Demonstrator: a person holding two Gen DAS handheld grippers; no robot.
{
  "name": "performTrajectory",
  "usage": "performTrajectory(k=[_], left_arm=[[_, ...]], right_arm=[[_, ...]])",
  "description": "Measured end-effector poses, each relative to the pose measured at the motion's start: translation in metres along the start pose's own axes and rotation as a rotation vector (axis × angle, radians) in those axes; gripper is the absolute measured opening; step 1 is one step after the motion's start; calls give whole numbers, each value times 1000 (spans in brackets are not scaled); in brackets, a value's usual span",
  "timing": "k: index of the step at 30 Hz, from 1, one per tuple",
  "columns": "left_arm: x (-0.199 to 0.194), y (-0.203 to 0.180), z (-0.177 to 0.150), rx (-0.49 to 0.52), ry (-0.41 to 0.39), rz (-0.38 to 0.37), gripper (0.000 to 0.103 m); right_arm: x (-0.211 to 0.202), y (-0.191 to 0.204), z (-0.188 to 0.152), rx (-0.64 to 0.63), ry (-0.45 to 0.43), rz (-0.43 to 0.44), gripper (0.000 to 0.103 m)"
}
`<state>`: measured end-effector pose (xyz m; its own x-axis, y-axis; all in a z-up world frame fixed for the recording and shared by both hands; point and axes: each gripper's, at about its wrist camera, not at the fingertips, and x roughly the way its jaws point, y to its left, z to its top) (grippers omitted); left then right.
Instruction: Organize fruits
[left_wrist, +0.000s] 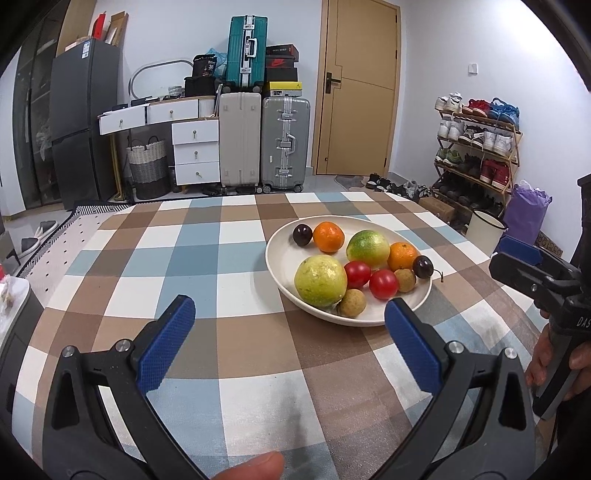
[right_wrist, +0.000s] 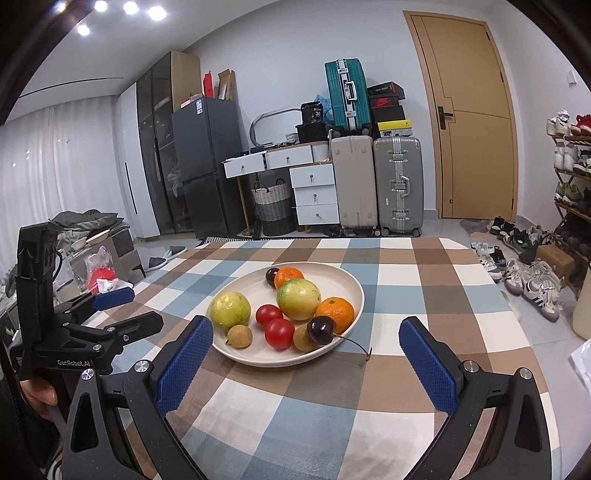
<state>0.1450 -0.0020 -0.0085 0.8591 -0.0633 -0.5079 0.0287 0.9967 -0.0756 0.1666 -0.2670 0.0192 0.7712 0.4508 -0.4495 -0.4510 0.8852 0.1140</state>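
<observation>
A shallow cream oval plate (right_wrist: 352, 291) sits mid-table on the brown, blue and white checked cloth (right_wrist: 406, 387); it holds two yellow-green guavas (right_wrist: 229, 307), two oranges (right_wrist: 335, 313), two red tomatoes (right_wrist: 279, 333), dark cherries (right_wrist: 320, 329) and brown longans (right_wrist: 239, 335). The left gripper (left_wrist: 290, 325) and right gripper (right_wrist: 306, 347) hover spread wide, empty, just short of the plate.

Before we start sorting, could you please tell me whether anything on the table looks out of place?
Mostly tidy: all fruit sits in the plate. One dark cherry rests at the near rim, its stem hanging out over the tablecloth. Nothing is spilled or damaged.
</observation>
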Motion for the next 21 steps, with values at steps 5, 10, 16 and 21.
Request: performTrajectory(k=[5, 10, 16, 21], left_arm=[[0, 0, 0, 0, -1, 0, 102], [0, 0, 0, -1, 0, 0, 102], [0, 0, 0, -4, -1, 2, 102], [0, 0, 0, -5, -2, 2, 102]], right_arm=[[-2, 3, -1, -10, -5, 1, 103], [-3, 3, -1, -9, -5, 1, 103], [-3, 3, -1, -9, -5, 0, 103], [-2, 3, -1, -10, -4, 3, 103]])
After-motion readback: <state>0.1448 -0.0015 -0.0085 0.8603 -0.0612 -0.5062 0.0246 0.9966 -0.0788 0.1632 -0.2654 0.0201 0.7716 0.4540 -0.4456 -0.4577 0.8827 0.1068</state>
